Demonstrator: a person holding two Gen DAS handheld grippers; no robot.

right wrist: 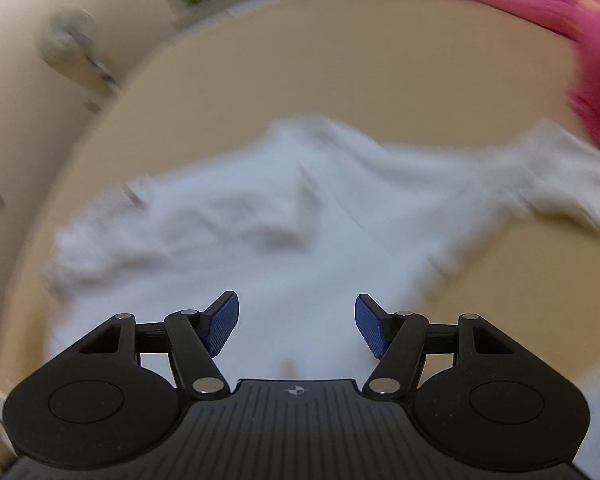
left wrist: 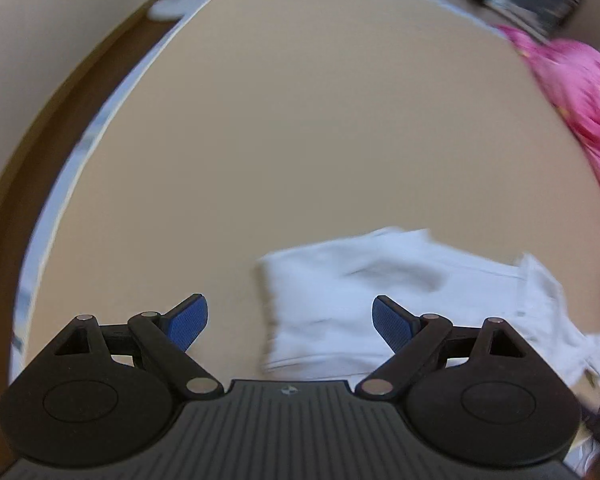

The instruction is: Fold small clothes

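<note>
A round beige table (left wrist: 300, 140) is bearing a crumpled white cotton garment (right wrist: 300, 240) beside a pink fabric heap (left wrist: 572, 92). The left gripper (left wrist: 290, 320) and right gripper (right wrist: 297, 322) are hovering above the garment, jaws spread, holding nothing.

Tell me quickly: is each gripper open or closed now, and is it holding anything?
Left gripper: open, holding nothing.
Right gripper: open, holding nothing, above the white garment.

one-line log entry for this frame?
left claw: open, empty | right claw: open, empty | white cloth garment: rumpled on beige table
</note>
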